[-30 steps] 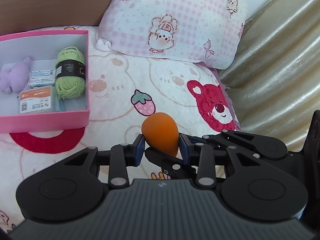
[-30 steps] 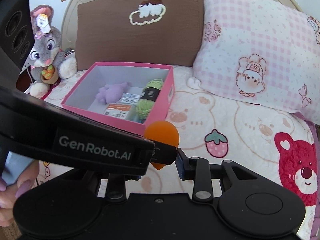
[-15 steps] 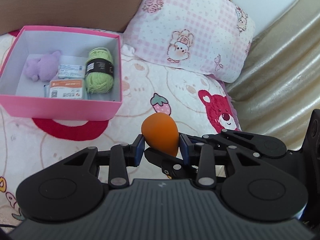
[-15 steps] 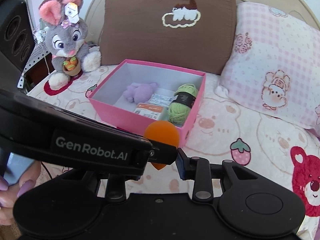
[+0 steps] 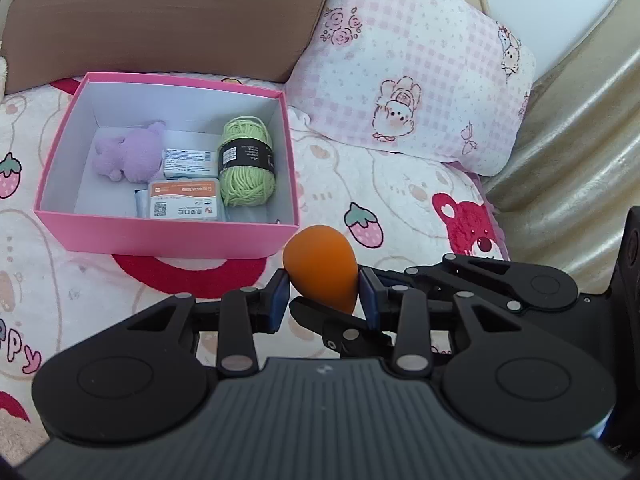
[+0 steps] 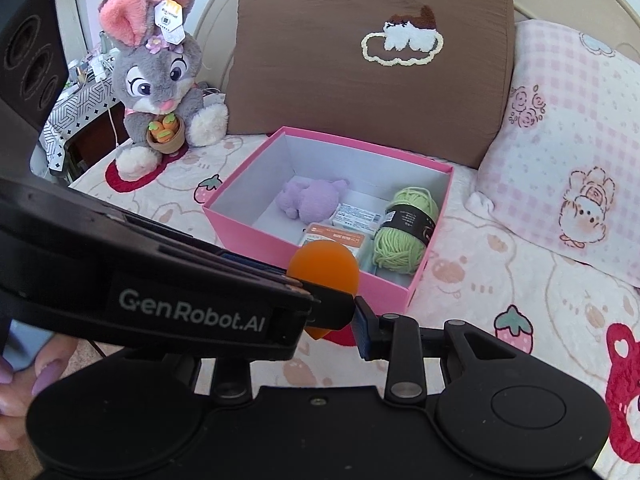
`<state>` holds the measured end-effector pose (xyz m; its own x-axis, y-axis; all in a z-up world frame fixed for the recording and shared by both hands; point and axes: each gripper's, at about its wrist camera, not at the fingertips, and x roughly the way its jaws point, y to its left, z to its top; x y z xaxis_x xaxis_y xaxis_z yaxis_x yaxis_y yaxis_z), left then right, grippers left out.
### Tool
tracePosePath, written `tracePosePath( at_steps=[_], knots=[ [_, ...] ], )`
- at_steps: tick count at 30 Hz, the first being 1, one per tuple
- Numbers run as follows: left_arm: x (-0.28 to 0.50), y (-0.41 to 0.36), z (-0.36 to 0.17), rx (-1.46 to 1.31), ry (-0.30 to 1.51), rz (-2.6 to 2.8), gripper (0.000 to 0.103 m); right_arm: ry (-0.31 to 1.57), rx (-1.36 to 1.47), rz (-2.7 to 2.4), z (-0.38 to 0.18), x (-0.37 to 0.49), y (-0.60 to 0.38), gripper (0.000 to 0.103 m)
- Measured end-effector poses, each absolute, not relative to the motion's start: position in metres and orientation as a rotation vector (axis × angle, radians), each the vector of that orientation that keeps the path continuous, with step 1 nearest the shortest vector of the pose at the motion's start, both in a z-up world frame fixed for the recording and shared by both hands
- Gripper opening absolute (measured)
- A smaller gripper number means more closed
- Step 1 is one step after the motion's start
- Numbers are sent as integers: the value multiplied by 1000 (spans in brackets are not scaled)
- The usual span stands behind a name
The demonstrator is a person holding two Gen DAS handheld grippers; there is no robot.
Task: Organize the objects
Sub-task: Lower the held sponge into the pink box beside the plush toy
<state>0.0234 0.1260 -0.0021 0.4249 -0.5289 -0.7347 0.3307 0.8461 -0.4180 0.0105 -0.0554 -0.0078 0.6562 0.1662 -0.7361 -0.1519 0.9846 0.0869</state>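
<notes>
An orange egg-shaped sponge (image 5: pixel 320 270) hangs above the bedspread, and my left gripper (image 5: pixel 324 300) is shut on it, a blue pad on each side. My right gripper (image 6: pixel 324 328) comes in from the right and is closed around the sponge's (image 6: pixel 324 266) narrow lower end. Its left finger is hidden behind the left gripper's body. The sponge sits just in front of the near right corner of an open pink box (image 5: pixel 168 240) (image 6: pixel 256 236). That box holds a purple plush (image 5: pixel 132 152), green yarn (image 5: pixel 246 160) and flat packets (image 5: pixel 184 200).
A brown pillow (image 6: pixel 360 88) stands behind the box and a pink checked pillow (image 5: pixel 420 80) lies to its right. A grey rabbit plush (image 6: pixel 156 80) sits at the far left. A person's fingers (image 6: pixel 24 380) grip the left handle. A beige headboard edge (image 5: pixel 580 140) runs along the right.
Both grippers have moved together with the sponge toward the pink box. The box has come from the left edge nearer the middle of the left wrist view, and looms larger in the right wrist view.
</notes>
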Motion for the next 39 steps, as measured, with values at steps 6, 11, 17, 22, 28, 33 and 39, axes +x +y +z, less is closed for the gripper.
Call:
tracePosePath(
  at_steps=[6, 11, 17, 22, 28, 33, 39],
  knots=[
    [36, 132, 1, -204, 984, -534, 35, 821, 22, 188, -7, 24, -52, 39],
    [60, 137, 1, -217, 970, -523, 35, 799, 18, 206, -6, 48, -56, 39],
    [106, 154, -8, -243, 981, -489, 36, 781, 34, 250, -14, 94, -59, 39],
    [148, 162, -20, -281, 999, -483, 36, 795, 43, 243, -23, 132, -60, 39],
    [197, 162, -42, -315, 1007, -460, 36, 824, 89, 220, -38, 181, -71, 38],
    [228, 169, -69, -369, 1017, -471, 36, 859, 97, 184, -56, 212, -73, 38],
    [250, 182, -102, -402, 1008, -469, 36, 895, 117, 171, -82, 242, -68, 38]
  ],
)
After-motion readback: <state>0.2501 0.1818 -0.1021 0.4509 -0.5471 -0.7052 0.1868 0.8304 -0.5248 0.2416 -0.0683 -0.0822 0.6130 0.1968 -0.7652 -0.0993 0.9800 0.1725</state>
